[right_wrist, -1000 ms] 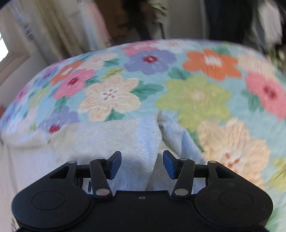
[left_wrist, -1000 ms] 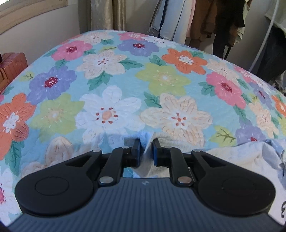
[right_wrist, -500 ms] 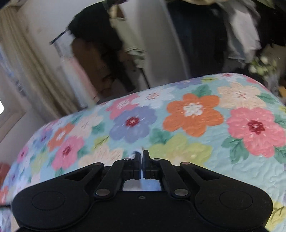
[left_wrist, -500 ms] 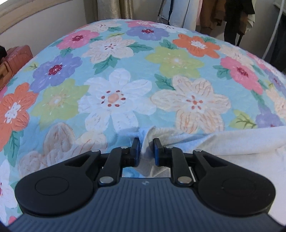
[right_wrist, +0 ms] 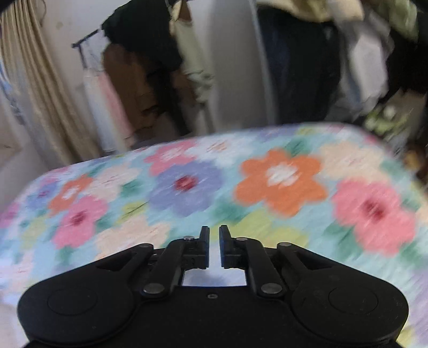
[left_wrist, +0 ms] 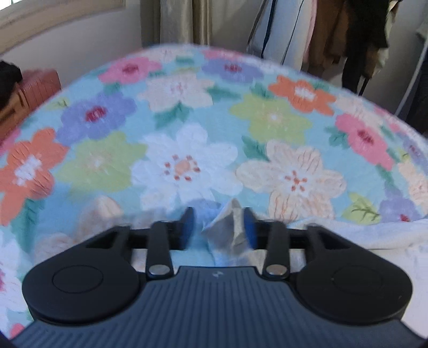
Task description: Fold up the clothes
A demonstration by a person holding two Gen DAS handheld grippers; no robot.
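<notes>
On the flowered bedspread [left_wrist: 187,128], near edge: pale garment [left_wrist: 388,235] mid-fold, corner just let go.

Between the left gripper [left_wrist: 218,224] pads, a peaked corner of the cloth, leaning against the right-hand pad but no longer pinched; jaws just been opening, now about half spread. Rest of the garment spread low and to the right, rumpled along its far edge, so likely one fold laid and more smoothing and folding left. Right gripper [right_wrist: 212,246] raised over the bedspread, jaws just parted again to a narrow slit; nothing seen between them, though the view is blurred. Beyond the far edge, hanging clothes [right_wrist: 149,80] and a curtain [left_wrist: 184,21]. No readable brand, label or writing anywhere; only a small unreadable mark on the left gripper's body.
</notes>
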